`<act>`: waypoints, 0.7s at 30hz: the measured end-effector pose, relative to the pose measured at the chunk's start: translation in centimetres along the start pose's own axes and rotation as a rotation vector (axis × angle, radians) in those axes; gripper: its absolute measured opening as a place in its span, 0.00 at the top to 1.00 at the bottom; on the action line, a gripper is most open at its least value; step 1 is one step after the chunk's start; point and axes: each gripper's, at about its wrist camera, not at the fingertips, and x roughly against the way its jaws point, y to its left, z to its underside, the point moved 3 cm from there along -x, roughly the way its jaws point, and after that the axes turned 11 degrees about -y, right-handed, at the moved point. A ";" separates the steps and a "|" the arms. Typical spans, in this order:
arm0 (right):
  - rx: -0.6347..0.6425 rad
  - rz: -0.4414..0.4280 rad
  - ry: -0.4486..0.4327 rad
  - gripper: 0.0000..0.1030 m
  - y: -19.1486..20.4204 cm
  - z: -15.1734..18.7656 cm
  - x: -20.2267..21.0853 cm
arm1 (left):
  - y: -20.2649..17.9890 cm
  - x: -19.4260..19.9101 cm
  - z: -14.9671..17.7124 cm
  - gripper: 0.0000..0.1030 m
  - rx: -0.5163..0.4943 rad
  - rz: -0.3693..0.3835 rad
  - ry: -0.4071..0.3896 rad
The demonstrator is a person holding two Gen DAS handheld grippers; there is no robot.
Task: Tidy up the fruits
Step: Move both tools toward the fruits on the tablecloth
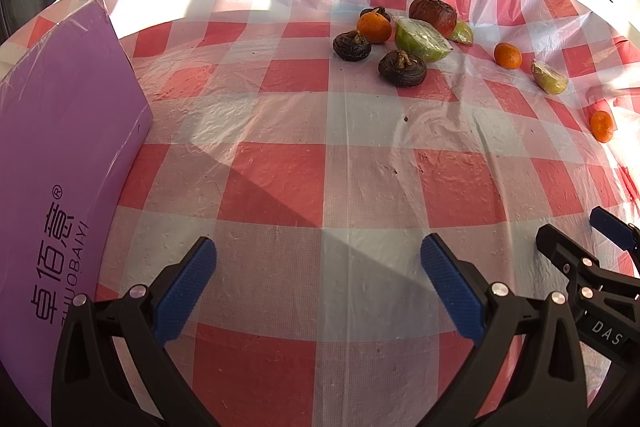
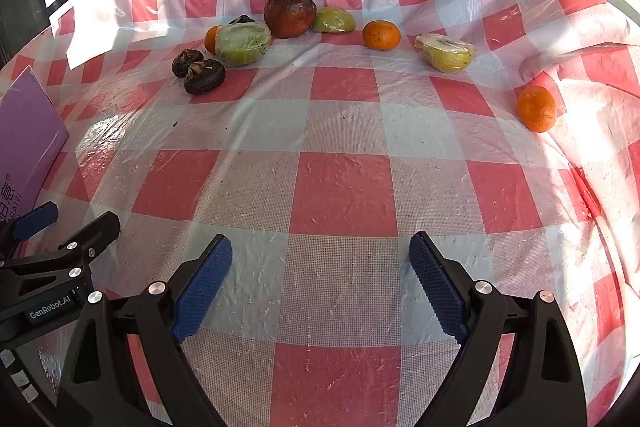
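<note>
Sorting not begun: left gripper [image 1: 318, 281] and right gripper [image 2: 320, 279] hover, jaws apart, empty. Fruits [image 2: 290, 15] lie scattered across the desk [image 2: 344, 187]; next move calls for reaching one.

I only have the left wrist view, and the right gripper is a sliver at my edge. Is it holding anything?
Observer: No. The right gripper is open, with only tablecloth below it.
Reviewer: The green piece behind the red fruit is mostly hidden for me.
Observer: In the right wrist view the green piece is a rounded half right beside the red fruit.
Reviewer: And the orange at my right edge?
Observer: That orange lies alone against a fold in the cloth.
</note>
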 end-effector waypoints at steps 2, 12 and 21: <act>0.000 0.000 0.000 0.15 0.1 0.0 0.0 | 0.0 0.0 0.0 0.01 0.003 0.002 0.000; 0.000 0.000 0.000 0.15 0.1 0.0 0.1 | 0.0 0.0 0.0 0.01 0.003 0.002 0.002; -0.004 0.013 0.000 0.15 0.2 -0.4 -0.2 | 0.0 0.0 0.0 0.01 0.002 0.002 0.001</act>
